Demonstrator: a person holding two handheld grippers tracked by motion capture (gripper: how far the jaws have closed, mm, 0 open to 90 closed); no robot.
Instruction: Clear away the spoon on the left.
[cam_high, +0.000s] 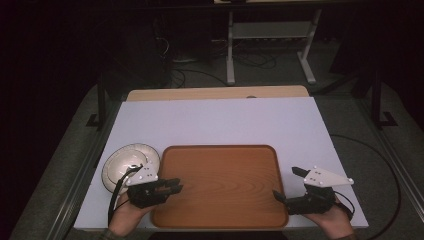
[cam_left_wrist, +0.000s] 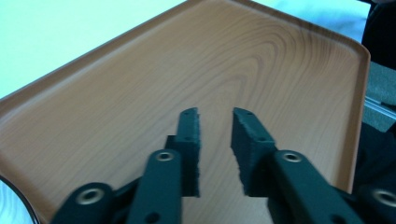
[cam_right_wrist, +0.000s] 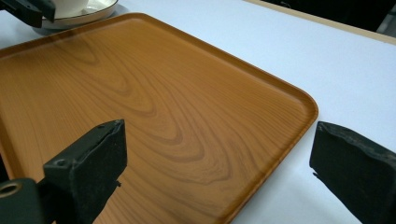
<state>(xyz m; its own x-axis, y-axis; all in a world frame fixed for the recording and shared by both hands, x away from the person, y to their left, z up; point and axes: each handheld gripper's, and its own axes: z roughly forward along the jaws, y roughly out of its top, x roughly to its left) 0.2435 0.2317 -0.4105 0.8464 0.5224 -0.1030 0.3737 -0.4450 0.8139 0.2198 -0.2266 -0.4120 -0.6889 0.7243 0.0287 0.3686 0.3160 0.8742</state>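
- The flat rectangular wooden tray (cam_high: 220, 185) lies on the white-covered table (cam_high: 215, 122), near its front edge, long axis running side to side between the two hands.
- The left gripper (cam_high: 172, 187) reaches in over the tray's left rim; in the left gripper view its jaws stand a narrow gap apart above the bare tray floor, nothing between them.
- The right gripper (cam_high: 287, 182) sits just off the tray's right edge; its jaws are spread wide, one over the tray and one over the table, so the rim lies between them ungripped.
- Both hands come in low from the front, grippers pointing inward toward each other.
- A round white plate (cam_high: 129, 165) rests just beside the tray's left far corner, behind the left gripper.
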